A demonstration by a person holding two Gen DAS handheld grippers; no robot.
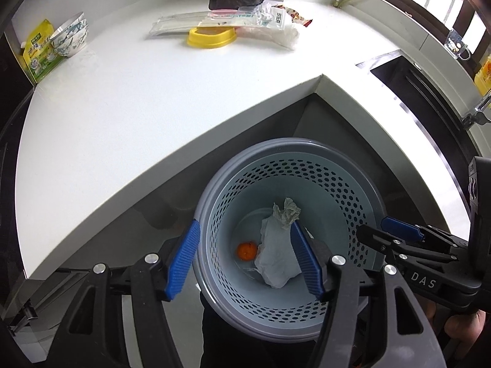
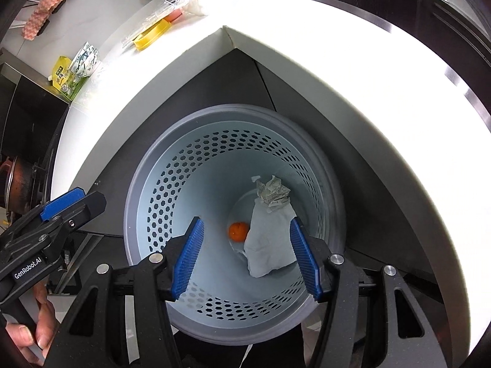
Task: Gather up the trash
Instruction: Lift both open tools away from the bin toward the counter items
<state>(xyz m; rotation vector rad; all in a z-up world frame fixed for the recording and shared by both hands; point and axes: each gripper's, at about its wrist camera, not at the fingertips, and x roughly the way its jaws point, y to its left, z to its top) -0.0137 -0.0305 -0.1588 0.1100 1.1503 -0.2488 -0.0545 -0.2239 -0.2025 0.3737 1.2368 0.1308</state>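
Both the left tongs [image 1: 244, 257] and the right tongs [image 2: 245, 256] hang spread and empty over the bin [image 1: 214, 181]; the crumpled tissue [image 1: 277, 254] and orange scrap [image 1: 246, 251] lie at its bottom; packets [image 1: 227, 20] remain on the bench [image 1: 122, 92]; the risk, I judge, is the two tools knocking together, being so near.

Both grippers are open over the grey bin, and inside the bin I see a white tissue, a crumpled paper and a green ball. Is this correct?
Not quite: the ball is orange, not green, as the right wrist view shows. The rest holds: left gripper and right gripper have their jaws apart over the grey bin, with the white tissue and crumpled paper inside.
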